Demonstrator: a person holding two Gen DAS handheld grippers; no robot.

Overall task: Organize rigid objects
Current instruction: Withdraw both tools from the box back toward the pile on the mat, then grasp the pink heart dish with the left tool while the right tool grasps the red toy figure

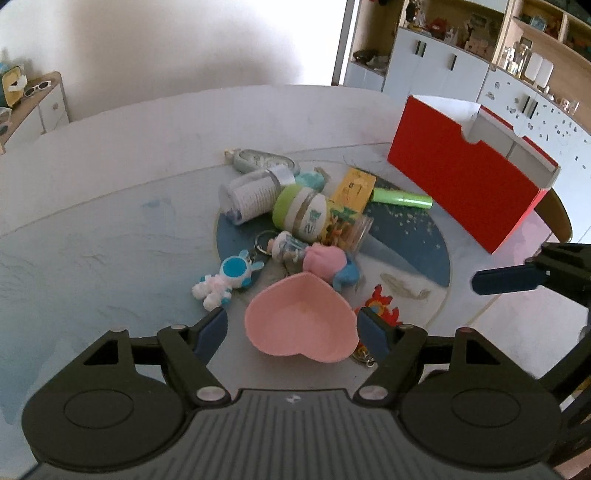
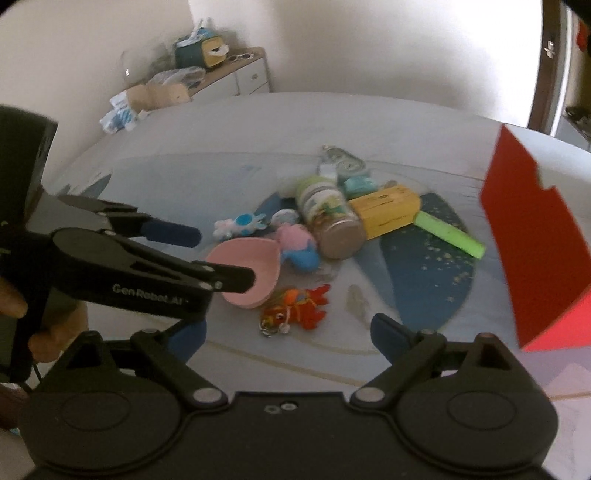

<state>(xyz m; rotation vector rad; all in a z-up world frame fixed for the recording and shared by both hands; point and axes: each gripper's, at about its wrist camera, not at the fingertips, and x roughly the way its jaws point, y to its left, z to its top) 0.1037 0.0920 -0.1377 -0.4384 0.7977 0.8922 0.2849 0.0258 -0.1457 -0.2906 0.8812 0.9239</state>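
Table fills both views; a red box stands at its right. Toys are heaped at the centre, a pink heart-shaped dish lowest in the frame. Left gripper straddles the dish, jaws apart, pads not visibly pressing. Right gripper hangs open over a red keychain toy.

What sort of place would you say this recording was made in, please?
Probably a lived-in home room, perhaps a child's playroom. Toys lie heaped on a printed table mat, open wall shelves hold household odds and ends, and a low sideboard carries sunglasses and a tissue box.
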